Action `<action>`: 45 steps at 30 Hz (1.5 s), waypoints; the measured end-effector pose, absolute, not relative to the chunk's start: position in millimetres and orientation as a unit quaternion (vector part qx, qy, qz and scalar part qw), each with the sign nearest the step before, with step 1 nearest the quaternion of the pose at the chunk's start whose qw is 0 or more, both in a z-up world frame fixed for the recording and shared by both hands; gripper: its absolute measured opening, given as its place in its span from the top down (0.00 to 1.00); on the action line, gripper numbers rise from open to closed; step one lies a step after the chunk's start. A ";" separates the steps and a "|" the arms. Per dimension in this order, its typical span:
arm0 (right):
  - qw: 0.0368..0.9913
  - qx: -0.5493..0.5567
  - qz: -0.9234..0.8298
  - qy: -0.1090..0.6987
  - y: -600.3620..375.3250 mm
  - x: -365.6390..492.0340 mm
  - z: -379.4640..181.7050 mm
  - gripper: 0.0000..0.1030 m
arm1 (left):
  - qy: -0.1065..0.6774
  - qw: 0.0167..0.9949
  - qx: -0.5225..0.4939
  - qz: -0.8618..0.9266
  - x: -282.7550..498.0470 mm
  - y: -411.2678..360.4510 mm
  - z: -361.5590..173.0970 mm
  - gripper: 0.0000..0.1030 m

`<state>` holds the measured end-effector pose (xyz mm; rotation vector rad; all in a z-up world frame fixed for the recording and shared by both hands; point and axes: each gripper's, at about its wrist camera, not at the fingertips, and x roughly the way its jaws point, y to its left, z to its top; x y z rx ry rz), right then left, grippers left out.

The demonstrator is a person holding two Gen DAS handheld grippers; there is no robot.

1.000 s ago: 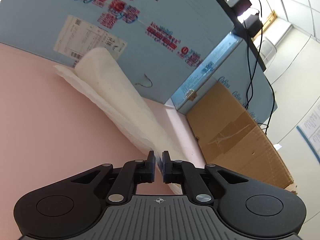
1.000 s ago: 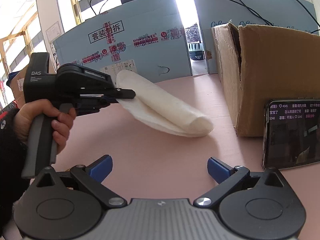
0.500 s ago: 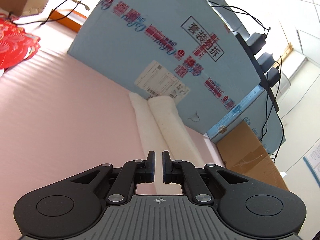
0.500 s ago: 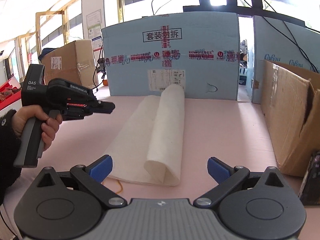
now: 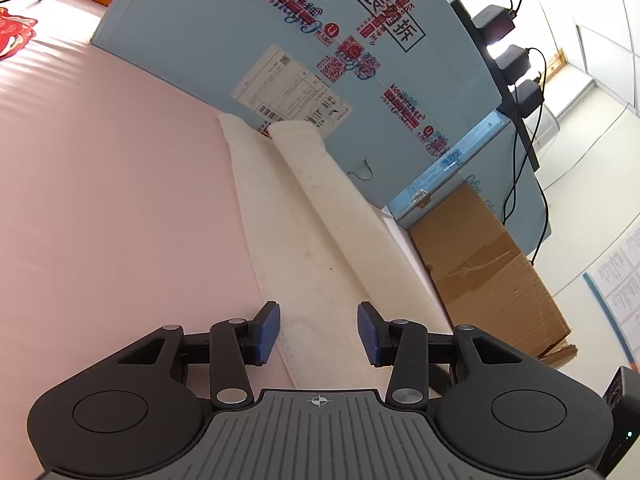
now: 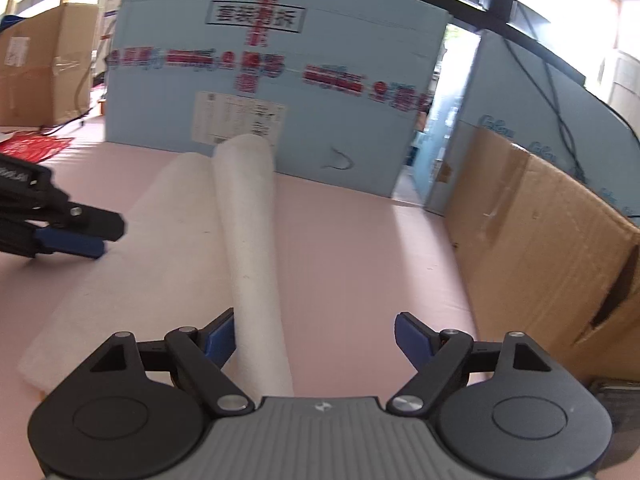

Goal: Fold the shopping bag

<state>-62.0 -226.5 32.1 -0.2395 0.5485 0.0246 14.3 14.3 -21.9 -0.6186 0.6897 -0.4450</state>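
**Inspector:** Lying lengthwise on the pink worktop (image 5: 100,200), your shopping bag (image 5: 304,248) runs from just ahead of you to the foot of the blue printed box (image 5: 240,32). Its right long side is turned over on itself into a raised, rounded fold (image 6: 248,240); the left portion lies flat in a single visible layer.

**Operator:** And my fingers?

**Inspector:** Both sets are spread wide and grasp nothing. Your left gripper (image 5: 318,330) straddles the near end of the flat portion; your right gripper (image 6: 316,338) sits at the near end of the fold, its left pad just beside the cloth.

**Operator:** How will it handle?

**Inspector:** I judge it light, soft and limp: thin white fabric that sags wherever it is unsupported, and the rounded fold looks springy enough to reopen if left unpressed. It is not fragile, and its matte weave should not slip. Take it by an edge or corner, pinching all layers together, one gripper towards each end so the length stays straight.

**Operator:** How far along is it?

**Inspector:** One lengthwise fold stands; the bag remains long, so I judge further folding is due.

**Operator:** Containers?

**Inspector:** The brown cardboard box (image 6: 540,240) on your right shows a torn gap; its contents are not visible. The blue box appears closed.
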 end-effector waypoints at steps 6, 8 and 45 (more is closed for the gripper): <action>0.960 -0.123 -0.029 0.249 -241.9 -73.3 37.8 0.17 | 0.324 0.877 -0.281 -0.217 11.3 7.2 -19.9 0.47; 0.964 -0.116 -0.013 0.238 -245.3 -84.9 40.3 0.17 | 0.322 0.876 -0.284 -0.220 9.8 8.7 -18.6 0.39; 0.930 -0.137 0.185 0.287 -178.7 -96.9 43.7 0.25 | 0.311 0.878 -0.288 -0.222 -0.8 15.3 -17.5 0.22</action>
